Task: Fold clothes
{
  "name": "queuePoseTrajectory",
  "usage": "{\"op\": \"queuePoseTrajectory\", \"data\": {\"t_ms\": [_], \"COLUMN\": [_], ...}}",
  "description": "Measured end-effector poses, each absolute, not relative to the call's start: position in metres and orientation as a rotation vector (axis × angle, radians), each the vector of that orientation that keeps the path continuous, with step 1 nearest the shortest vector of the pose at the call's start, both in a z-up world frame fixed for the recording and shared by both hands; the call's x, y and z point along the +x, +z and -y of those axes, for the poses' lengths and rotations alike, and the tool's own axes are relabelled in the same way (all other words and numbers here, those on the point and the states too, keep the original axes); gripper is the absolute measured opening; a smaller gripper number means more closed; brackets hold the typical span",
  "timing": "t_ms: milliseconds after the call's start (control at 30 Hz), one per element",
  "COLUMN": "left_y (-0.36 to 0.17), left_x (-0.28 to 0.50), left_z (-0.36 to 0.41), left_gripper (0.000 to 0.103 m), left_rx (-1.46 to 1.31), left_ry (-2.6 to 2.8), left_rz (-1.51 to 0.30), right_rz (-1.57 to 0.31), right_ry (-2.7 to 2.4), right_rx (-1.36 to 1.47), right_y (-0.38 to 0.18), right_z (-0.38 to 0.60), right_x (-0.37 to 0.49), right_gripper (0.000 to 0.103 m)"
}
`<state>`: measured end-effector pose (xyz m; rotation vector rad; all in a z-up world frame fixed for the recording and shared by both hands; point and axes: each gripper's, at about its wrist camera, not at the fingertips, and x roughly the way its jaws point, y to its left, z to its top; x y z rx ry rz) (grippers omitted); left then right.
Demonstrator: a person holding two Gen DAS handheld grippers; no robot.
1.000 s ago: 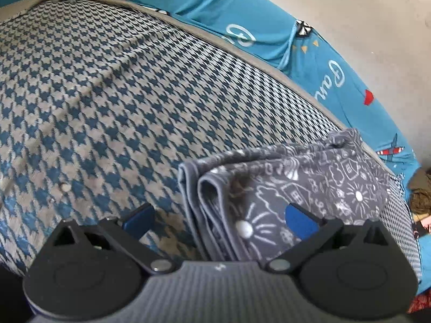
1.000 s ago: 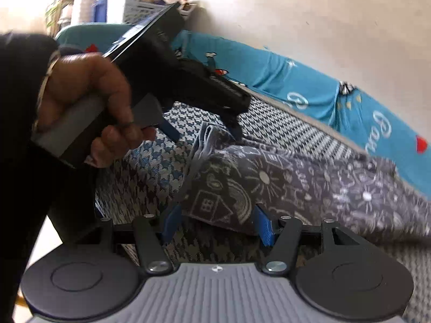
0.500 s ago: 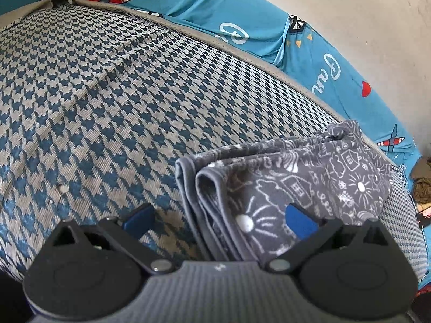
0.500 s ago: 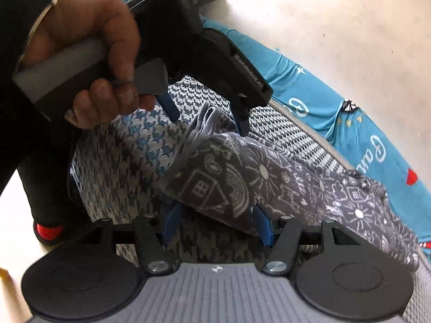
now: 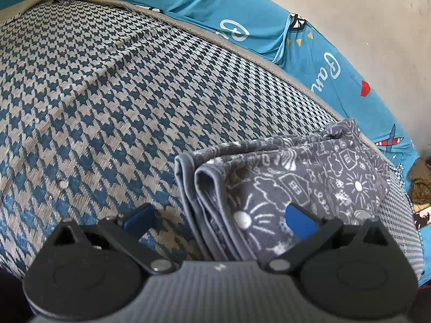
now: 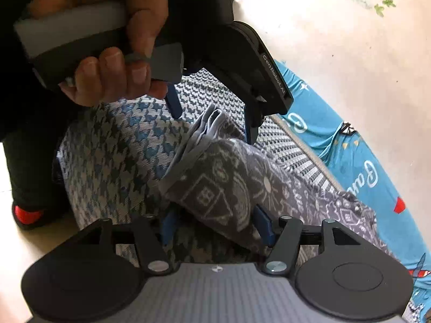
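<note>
A folded grey garment (image 5: 296, 177) with white doodle print lies on a blue-and-grey houndstooth blanket (image 5: 121, 94). My left gripper (image 5: 218, 222) is open and hovers over the garment's folded edge, its right pad above the cloth. In the right wrist view a hand (image 6: 107, 62) holds that left gripper (image 6: 212, 118), whose fingers straddle the folded edge. My right gripper (image 6: 215, 226) is open, low at the near end of the garment (image 6: 223, 177). The cloth's corner sits between its pads, and the left pad stands clear of it.
A teal printed sheet (image 5: 323, 62) runs along the pale wall behind the blanket (image 6: 113, 161). The person's dark leg and a red-soled shoe (image 6: 25, 214) stand at the left past the bed's edge. A brown bundle (image 5: 419, 185) lies at the far right.
My right gripper has rolled and sunk closer to the garment's near end, which now lies between its fingers. The left gripper and the garment have stayed put.
</note>
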<state>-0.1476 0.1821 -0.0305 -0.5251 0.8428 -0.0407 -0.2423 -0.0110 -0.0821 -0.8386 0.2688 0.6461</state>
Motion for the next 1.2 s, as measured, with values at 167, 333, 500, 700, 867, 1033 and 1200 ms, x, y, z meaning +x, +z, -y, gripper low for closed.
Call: {"op": "queuePoseTrajectory", "data": {"t_ms": [167,333,500,700,867,1033,1200], "left_y": [-0.031,-0.033,-0.035,-0.039,-0.045,-0.049,-0.048], "left_x": [-0.149,-0.15,-0.149,-0.145,-0.134,-0.128,-0.128], "left_z": [-0.187,-0.191,-0.193,-0.197,-0.188,-0.182,-0.177], "left_gripper": [0.103,0.103,0.103,0.103,0.103,0.103,0.102], "left_rx": [-0.579,-0.622,-0.684,-0.784,-0.88,-0.902,-0.892], "left_ry": [-0.052,-0.067,-0.101,-0.155,-0.265,-0.285,-0.327], "left_rz": [-0.842,-0.846,-0.856,-0.865,-0.897,-0.885,-0.861], "right_rz": [-0.215,-0.173,-0.166,-0.193,-0.226,-0.251,-0.27], "right_ry": [0.64,0.633,0.628,0.61,0.599,0.621,0.643], "right_rx": [-0.89,-0.887,-0.768,-0.593,-0.467,-0.475,-0.529], "right_y": [-0.087,-0.084,-0.066,-0.043,-0.027,-0.028,-0.035], "right_z": [0.003,0.001,0.008,0.019,0.029,0.028,0.023], "right_x": [-0.244,-0.243,-0.238,-0.234,-0.228,-0.23,-0.231], "right_gripper": [0.058,0.055,0.043,0.035,0.035,0.035,0.036]}}
